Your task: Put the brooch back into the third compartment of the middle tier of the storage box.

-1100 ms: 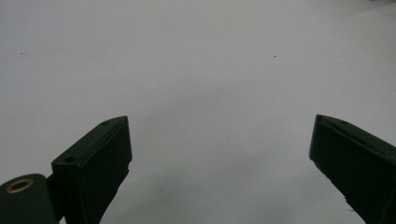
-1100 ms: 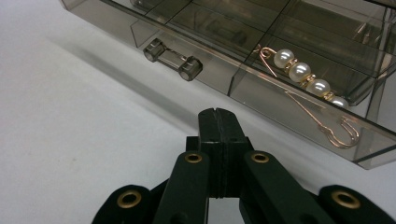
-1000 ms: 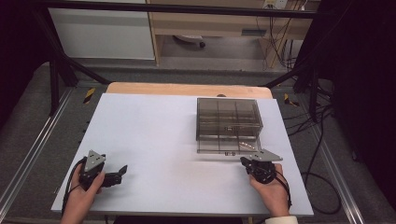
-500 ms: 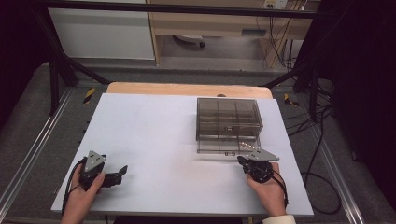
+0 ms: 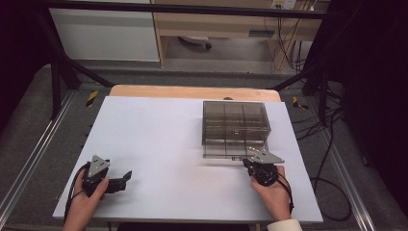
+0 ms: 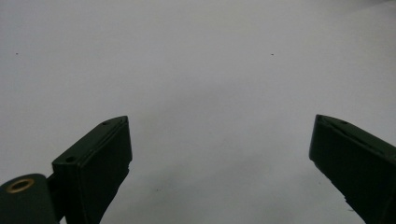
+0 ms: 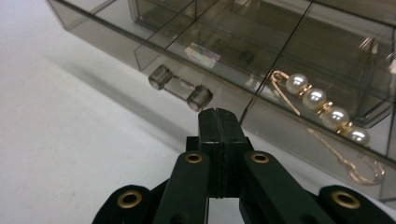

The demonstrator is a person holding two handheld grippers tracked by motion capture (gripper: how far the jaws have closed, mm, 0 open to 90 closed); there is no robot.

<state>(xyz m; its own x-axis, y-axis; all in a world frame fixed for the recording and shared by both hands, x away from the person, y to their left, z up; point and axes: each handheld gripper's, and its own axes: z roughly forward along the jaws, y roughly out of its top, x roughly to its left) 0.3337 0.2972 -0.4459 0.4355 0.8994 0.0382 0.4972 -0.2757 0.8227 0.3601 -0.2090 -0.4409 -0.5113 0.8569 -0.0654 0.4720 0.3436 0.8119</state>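
A smoky see-through drawer box stands on the white table, right of centre. Its lowest drawer juts out a little at the front. In the right gripper view, the drawer's clear bar handle sits just beyond my right gripper, whose jaws are shut with nothing between them. A gold pin with pearls lies inside the drawer to the right of the handle. From above, my right gripper points at the drawer front. My left gripper rests open on the bare table at the near left, its jaws wide apart.
The white sheet covers a wooden tabletop. Dark frame bars and cables run around the table. A white cabinet stands on the floor behind it.
My right gripper has edged slightly toward the drawer front. The left gripper has stayed still.
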